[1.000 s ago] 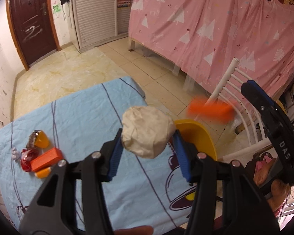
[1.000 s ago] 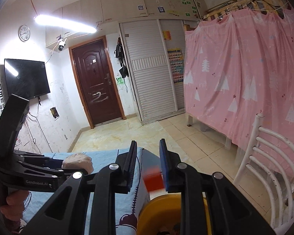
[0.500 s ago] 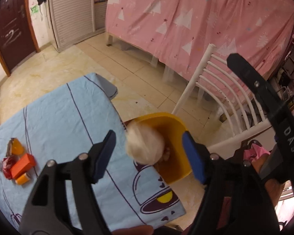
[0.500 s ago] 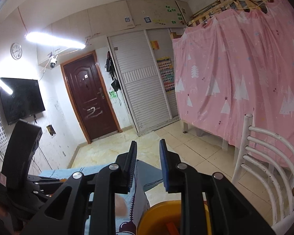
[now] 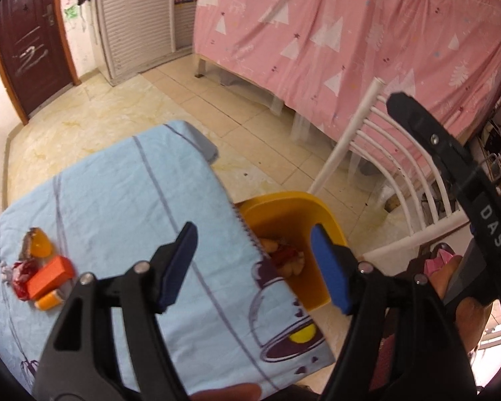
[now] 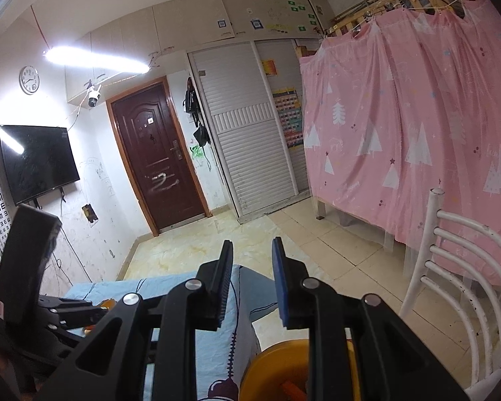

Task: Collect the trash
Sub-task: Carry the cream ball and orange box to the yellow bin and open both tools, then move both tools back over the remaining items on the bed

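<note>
Trash on a blue cloth (image 5: 117, 200) sits at the far left of the left wrist view: a clear orange wrapper (image 5: 38, 246), a red wrapper (image 5: 22, 275), an orange box (image 5: 50, 275) and a small orange piece (image 5: 48, 300), all touching or just beside one another. To their right, the left gripper (image 5: 254, 264) stands wide with nothing between its blue pads, hanging over the cloth's right edge and the yellow bin (image 5: 285, 250). A second ago it pinched a crumpled paper ball; half a second ago the ball was falling between the spread pads; now the ball is gone from the gripper. Inside the bin lie red and tan scraps (image 5: 285, 257), too jumbled to tell apart. Right of the bin stands a white chair (image 5: 377, 167), with the other gripper's black handle in front of it.

In the right wrist view, the right gripper (image 6: 252, 284) is narrow, with a small gap and nothing in it, as before. An orange piece seen between its pads a second ago is gone. Below it, the bin's rim (image 6: 274, 351) shows, with an orange scrap (image 6: 294, 390) inside.
</note>
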### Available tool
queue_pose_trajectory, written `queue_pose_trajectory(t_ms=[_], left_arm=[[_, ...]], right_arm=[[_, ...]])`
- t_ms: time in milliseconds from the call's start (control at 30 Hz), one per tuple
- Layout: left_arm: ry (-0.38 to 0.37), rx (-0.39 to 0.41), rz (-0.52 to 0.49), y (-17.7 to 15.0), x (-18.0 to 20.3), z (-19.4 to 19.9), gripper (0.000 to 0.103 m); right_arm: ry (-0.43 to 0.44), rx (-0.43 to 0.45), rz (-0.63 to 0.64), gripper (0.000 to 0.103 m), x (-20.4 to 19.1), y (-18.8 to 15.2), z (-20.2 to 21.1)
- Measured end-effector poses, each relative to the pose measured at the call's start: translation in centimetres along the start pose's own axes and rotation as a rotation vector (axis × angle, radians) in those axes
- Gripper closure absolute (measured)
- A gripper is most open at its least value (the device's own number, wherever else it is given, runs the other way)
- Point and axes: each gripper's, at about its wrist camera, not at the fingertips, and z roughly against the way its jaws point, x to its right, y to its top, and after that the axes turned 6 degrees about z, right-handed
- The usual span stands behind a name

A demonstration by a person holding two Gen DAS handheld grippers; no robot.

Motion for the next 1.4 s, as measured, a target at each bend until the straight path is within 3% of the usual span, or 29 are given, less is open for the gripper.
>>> queue_pose_trajectory(t_ms=[133,200,400,867,1100,1400], left_arm=[[0.031,0.023,0.047,0.1,-2.9,1.3,0.035],[0.054,0.034,0.071,0.5,-4.3,1.9,0.031],[0.124,0.064,0.138,0.2,-9.2,3.8,0.031],[0.244,0.114,0.319,-1.7,-20.5,7.9,0.03],[0.28,0.094,0.376,-3.2,-24.3,7.9,0.03],[0.276,0.057,0.439,-4.9,-28.4,6.7,0.03]], right_arm=[[0.017,-0.028,0.02,0.074,-0.8,0.2,-1.4],[0.024,-0.037,0.032,0.061,-1.4,0.2,-1.9],[0.067,-0.08,0.103,0.045,-5.0,0.1,-4.3],[0.205,-0.181,0.256,0.028,-14.8,-1.6,-9.4],[0.274,-0.254,0.346,0.027,-19.9,-3.7,-11.9],[0.313,-0.295,0.346,0.026,-21.8,-4.9,-13.7]])
